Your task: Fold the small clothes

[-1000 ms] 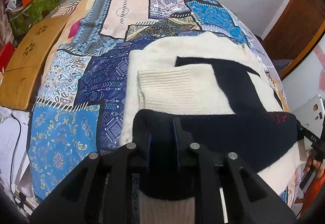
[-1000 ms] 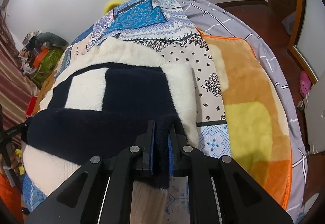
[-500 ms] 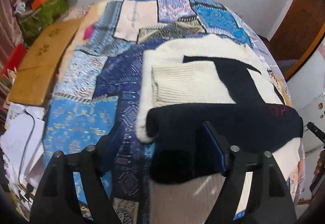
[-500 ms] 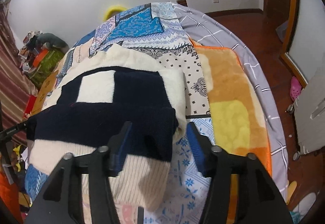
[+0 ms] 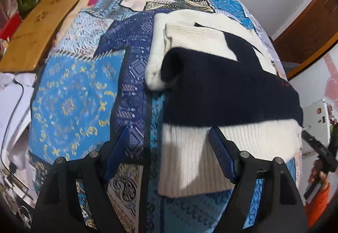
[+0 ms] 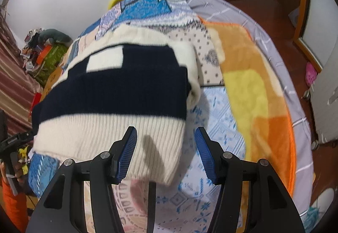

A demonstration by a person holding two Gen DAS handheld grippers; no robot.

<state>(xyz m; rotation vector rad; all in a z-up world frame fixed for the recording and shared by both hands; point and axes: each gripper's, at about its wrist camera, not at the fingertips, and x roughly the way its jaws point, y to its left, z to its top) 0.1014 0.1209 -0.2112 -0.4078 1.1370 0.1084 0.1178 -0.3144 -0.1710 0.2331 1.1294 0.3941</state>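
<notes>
Both tongs, left (image 5: 169,148) and right (image 6: 165,148), gape empty over the folded sweater (image 5: 221,93). Only the right view shows the orange blanket (image 6: 253,85) beside the sweater; the left shows what is probably a wooden board (image 5: 40,30).

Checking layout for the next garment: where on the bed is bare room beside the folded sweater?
Free: blue patchwork quilt left of the cream-and-navy knit sweater, bordered by the wooden board; orange-yellow fleece blanket to its right. Crowded: cluttered far corner.
</notes>
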